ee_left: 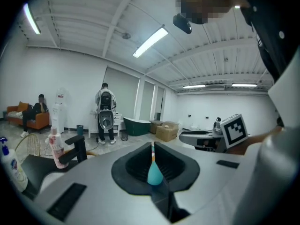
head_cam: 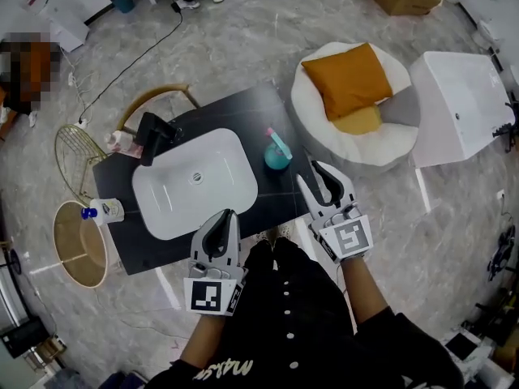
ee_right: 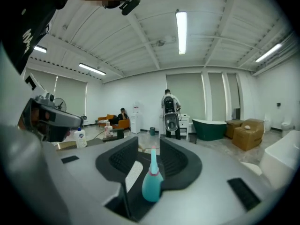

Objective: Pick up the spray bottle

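The teal spray bottle [head_cam: 277,153] with a pink collar stands upright on the dark table [head_cam: 280,194], just right of the white basin. My right gripper [head_cam: 309,173] hovers at the table's near right corner, short of the bottle, jaws open and empty. In the right gripper view the bottle [ee_right: 152,184] shows through the gap of that gripper [ee_right: 149,142], apart from both pads. My left gripper [head_cam: 229,215] is at the table's front edge with its jaws together. In the left gripper view only a narrow slit of that gripper [ee_left: 153,147] shows the bottle [ee_left: 155,173] farther off.
The white basin [head_cam: 195,181] fills the table's middle, with a black faucet [head_cam: 154,136] and a pink bottle [head_cam: 120,140] behind it. A white soap bottle [head_cam: 104,211] stands at the left corner. A round stool [head_cam: 79,245], a wire basket [head_cam: 75,151] and a cushioned pouf [head_cam: 381,128] surround the table.
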Demonstrator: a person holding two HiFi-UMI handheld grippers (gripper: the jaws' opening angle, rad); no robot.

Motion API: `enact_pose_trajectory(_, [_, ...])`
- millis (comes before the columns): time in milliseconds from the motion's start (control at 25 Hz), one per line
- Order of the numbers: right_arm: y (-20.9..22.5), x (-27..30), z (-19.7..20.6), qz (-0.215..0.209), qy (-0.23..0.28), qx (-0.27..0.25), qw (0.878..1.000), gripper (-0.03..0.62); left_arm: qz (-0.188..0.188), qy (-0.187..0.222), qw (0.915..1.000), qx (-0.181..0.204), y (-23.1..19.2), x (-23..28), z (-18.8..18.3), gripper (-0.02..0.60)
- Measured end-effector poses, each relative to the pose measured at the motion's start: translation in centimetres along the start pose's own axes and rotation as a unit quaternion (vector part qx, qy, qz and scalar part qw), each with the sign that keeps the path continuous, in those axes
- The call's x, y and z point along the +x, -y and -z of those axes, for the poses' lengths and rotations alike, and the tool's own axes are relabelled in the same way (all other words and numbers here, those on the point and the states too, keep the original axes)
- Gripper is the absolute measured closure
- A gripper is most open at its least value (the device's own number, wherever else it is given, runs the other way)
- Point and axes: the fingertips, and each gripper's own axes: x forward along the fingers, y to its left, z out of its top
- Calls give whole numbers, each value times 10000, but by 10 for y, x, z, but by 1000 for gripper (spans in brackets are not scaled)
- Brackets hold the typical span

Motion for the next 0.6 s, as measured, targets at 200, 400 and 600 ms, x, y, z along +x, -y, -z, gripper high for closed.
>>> enact_pose_trajectory(200, [-6, 39, 65, -490, -696, 151, 9963, 372, -212, -614, 9975, -288, -1, -6, 48, 554])
enact_pose_trajectory(400, [-1, 93, 102, -818, -645, 65, 9945, 349, -331, -1064, 9926, -474, -7, 0, 99, 554])
enact_pose_trajectory(600, [2, 123, 116, -965, -375, -6, 9946, 354, -535, -1335, 9878, -600, -9, -4, 134, 554])
